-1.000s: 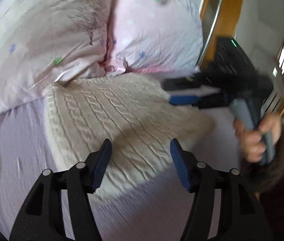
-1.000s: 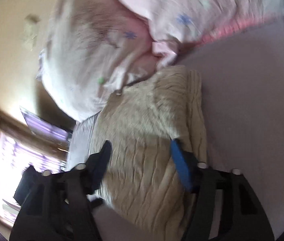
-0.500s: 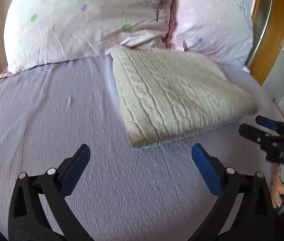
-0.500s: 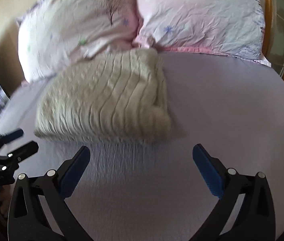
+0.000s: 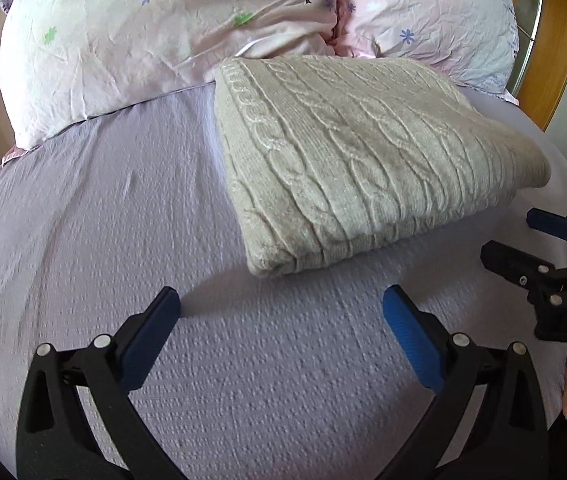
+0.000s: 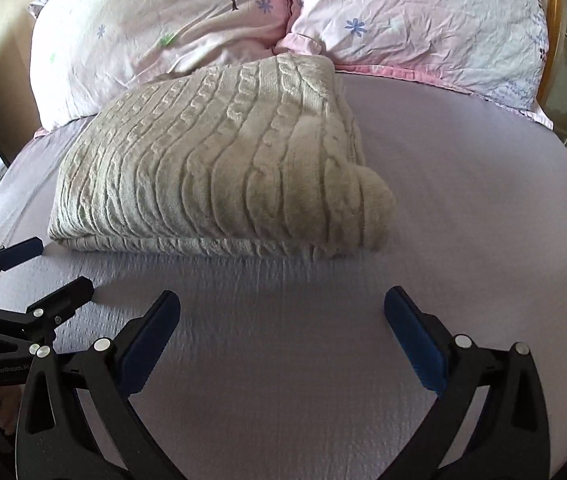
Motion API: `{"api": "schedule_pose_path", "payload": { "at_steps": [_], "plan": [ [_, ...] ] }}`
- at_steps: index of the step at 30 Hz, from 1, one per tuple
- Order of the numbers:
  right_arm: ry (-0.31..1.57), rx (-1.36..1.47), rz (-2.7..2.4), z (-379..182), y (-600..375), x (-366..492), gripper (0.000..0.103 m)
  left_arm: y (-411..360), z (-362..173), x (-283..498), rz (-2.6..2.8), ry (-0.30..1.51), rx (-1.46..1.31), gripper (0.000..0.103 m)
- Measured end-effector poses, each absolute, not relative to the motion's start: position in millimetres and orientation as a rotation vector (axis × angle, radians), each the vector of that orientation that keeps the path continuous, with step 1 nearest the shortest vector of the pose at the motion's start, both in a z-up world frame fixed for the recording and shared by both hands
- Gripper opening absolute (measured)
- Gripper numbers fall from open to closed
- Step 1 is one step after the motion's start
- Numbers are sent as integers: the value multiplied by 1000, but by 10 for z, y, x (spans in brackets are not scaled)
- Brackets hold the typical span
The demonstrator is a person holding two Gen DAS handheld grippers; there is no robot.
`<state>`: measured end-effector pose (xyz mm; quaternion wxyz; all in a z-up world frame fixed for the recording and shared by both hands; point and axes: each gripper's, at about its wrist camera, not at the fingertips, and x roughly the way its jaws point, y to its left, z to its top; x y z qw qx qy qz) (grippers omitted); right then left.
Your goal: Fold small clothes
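Bed: covered by a lilac textured sheet (image 5: pixel 83 216).
Pillows: two pink floral pillows (image 5: pixel 155 28) are laid side by side at the head.
Frame: a wooden headboard (image 5: pixel 555 40) is seen at the right edge.
Light: daylight is cast across the bedding.

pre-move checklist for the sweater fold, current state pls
1. Left gripper jaws open, holding nothing: ok.
2. Right gripper jaws open, holding nothing: ok.
3. Knit sweater folded into a compact stack on the bedsheet: ok.
4. Both grippers apart from the sweater, bare sheet between: ok.
5. Sweater's far edge clear of the pillows: not ok, it lies against them.
6. Sleeves tucked, layers aligned inside the stack: cannot tell, one rounded corner bulges in the right wrist view.
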<state>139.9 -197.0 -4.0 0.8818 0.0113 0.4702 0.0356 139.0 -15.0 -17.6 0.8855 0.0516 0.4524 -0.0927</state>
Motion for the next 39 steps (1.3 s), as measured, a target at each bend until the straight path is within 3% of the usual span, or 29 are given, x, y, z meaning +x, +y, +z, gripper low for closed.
{"api": "schedule_pose_path", "payload": {
  "at_steps": [39],
  "plan": [
    [993, -32, 56, -64, -1884, 1411, 102, -142, -167, 1399, -195, 951, 107, 101]
  ]
}}
